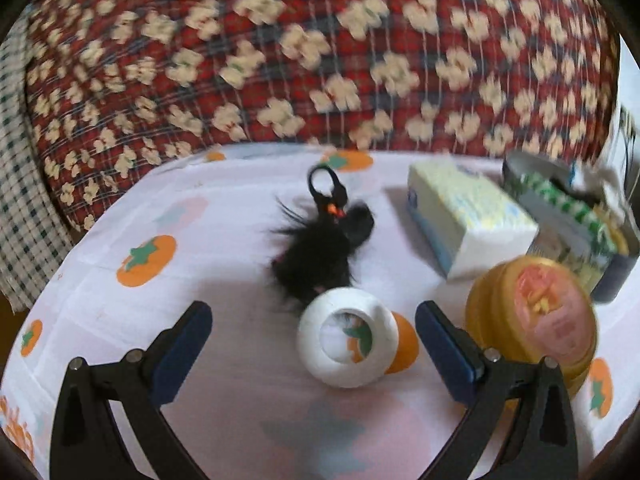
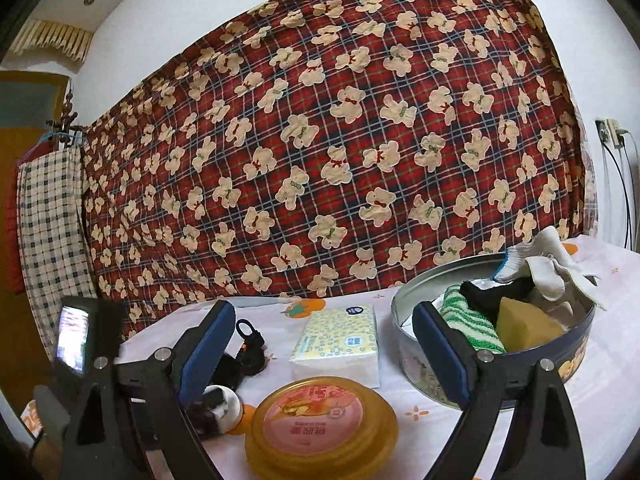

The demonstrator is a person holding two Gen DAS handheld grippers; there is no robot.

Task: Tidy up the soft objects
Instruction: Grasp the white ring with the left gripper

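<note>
A black furry toy [image 1: 320,252] with a loop lies on the persimmon-print tablecloth [image 1: 224,264]. A white ring [image 1: 347,343] lies just in front of it, between my fingers. My left gripper [image 1: 314,320] is open and empty, low over the cloth. A tissue pack [image 1: 468,216] lies to the right; it also shows in the right wrist view [image 2: 340,342]. A round tin [image 2: 560,356] holds a green striped cloth [image 2: 472,320], a yellow sponge [image 2: 528,322], a black cloth and white gloves [image 2: 556,260]. My right gripper [image 2: 324,346] is open and empty above the table.
A yellow lidded tub [image 2: 324,420] stands near the front, right of the white ring [image 2: 224,406]. A red plaid bear-print quilt [image 2: 340,140] hangs behind the table. A checked cloth [image 2: 48,220] hangs at the left. Wall sockets with cables [image 2: 612,136] are at the right.
</note>
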